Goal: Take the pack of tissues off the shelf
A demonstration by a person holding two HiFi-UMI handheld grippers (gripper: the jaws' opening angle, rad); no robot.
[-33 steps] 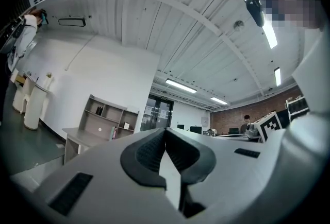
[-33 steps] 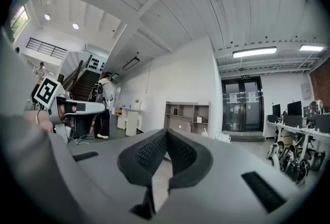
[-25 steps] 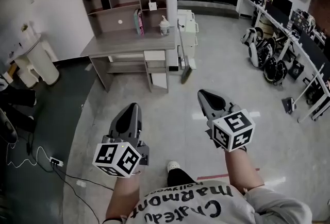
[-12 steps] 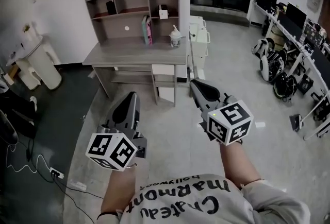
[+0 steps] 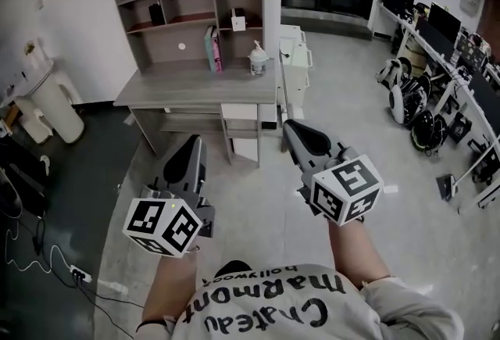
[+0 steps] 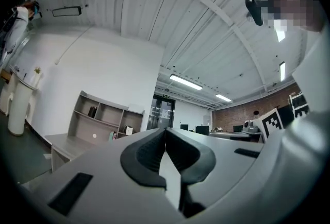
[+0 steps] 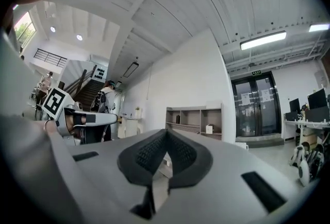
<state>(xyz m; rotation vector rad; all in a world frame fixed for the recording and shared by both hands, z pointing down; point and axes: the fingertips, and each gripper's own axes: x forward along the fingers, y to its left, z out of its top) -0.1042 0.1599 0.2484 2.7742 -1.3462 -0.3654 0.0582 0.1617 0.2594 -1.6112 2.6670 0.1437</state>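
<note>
A grey desk (image 5: 195,88) with a shelf unit stands against the far wall. A small white pack (image 5: 237,19), apparently the tissues, sits in the upper right shelf compartment; it also shows as the pack (image 7: 209,128) in the right gripper view. My left gripper (image 5: 193,141) and right gripper (image 5: 291,127) are held out side by side over the floor, well short of the desk. Both point toward it. The left gripper (image 6: 165,129) has its jaws shut with nothing between them, and so does the right gripper (image 7: 166,131).
On the desk stand upright books (image 5: 212,48) and a pump bottle (image 5: 257,59); a dark object (image 5: 156,14) sits in a left compartment. A white cabinet (image 5: 295,69) adjoins the desk's right side. A white bin (image 5: 55,104) stands left, cables (image 5: 78,274) trail on the floor, scooters (image 5: 406,92) park right.
The person has stepped closer to the desk, which now looks larger. Both grippers have risen and reach further forward, jaws still shut.
</note>
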